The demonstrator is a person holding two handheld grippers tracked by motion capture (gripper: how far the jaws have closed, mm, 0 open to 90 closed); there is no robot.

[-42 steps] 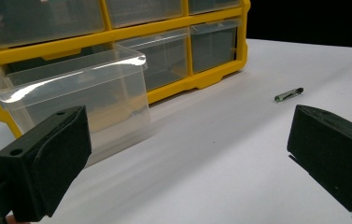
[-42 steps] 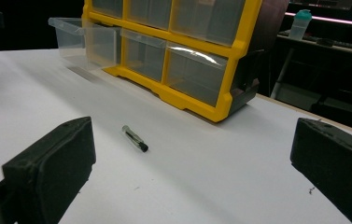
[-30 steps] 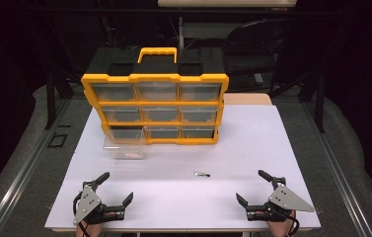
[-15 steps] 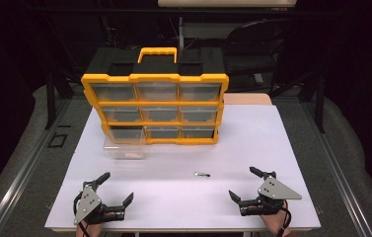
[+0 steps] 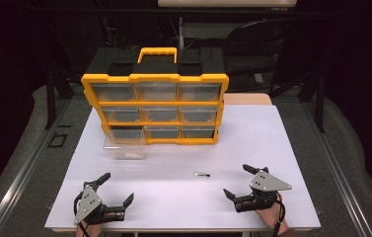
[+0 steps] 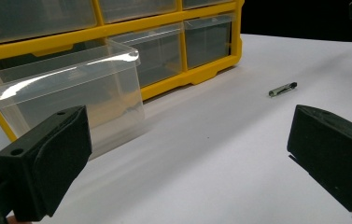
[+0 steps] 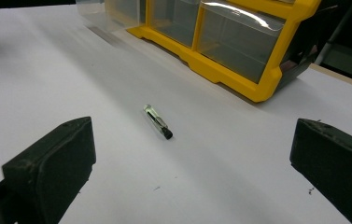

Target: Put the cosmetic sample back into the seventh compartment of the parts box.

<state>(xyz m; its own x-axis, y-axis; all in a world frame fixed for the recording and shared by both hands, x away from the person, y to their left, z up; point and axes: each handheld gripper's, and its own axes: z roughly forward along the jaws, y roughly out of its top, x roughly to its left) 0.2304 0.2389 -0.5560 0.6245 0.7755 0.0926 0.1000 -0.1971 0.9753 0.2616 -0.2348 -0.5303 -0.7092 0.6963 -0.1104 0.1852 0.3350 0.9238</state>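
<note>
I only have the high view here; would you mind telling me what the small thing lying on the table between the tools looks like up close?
Observer: In the right gripper view the small piece is a slim clear tube with a black tip, lying flat.
Operator: Thank you. Is the right tool lined up with it?
Observer: Yes, the right tool is open and the piece lies ahead between its jaws, untouched.
Operator: And the pulled-out drawer?
Observer: In the left gripper view the clear drawer looks empty, standing in front of the yellow cabinet.
</note>
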